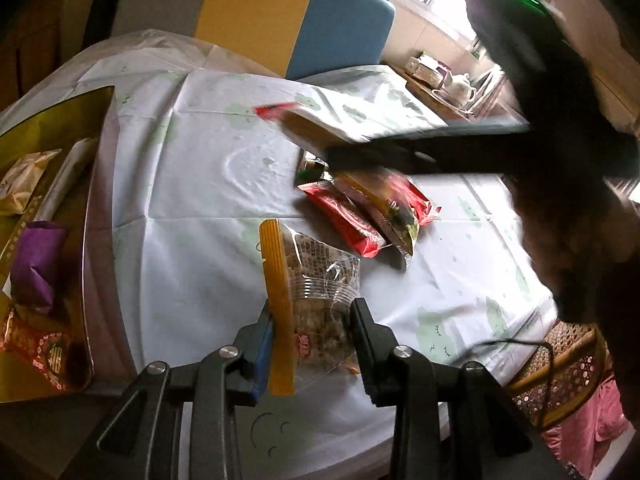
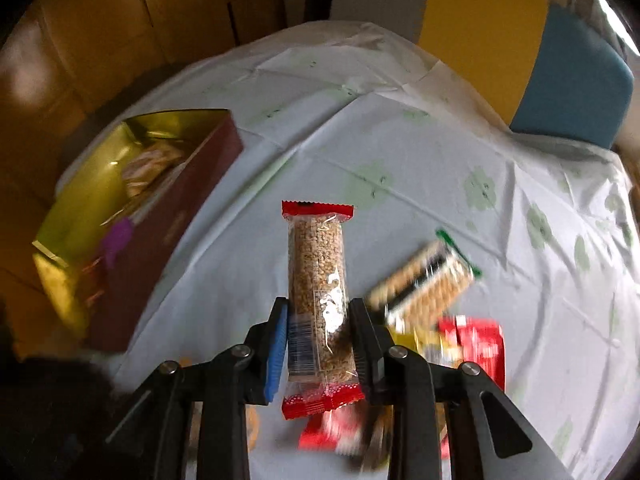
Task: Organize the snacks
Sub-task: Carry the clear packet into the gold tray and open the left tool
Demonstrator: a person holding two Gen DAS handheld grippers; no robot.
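Left wrist view: at far left a gold-lined box (image 1: 86,128) sits on the bench (image 1: 200,184), holding a pale packet (image 1: 24,180), a purple wrapper (image 1: 36,264) and a red sweet (image 1: 36,356). At lower centre the left tongs (image 1: 312,336) are closed on a clear packet (image 1: 316,300) with a yellow sealed edge; both pads press its sides. Beyond it, a pile of red and yellow wrappers (image 1: 360,216) lies on the white cloth. To the right, the right tongs (image 1: 348,156), blurred, reach in above the pile carrying a bar (image 1: 308,128).

Right wrist view: the box (image 2: 168,232) stands at left, its dark red wall facing the camera, well apart from the snacks. At centre the right tongs (image 2: 320,340) are clamped on the grain bar (image 2: 318,280), red at both ends, held lengthwise between the pads. Just right, a green-ended bar (image 2: 424,284) lies tilted on the cloth, with red wrappers (image 2: 476,344) beside it. No earlier picture is given.
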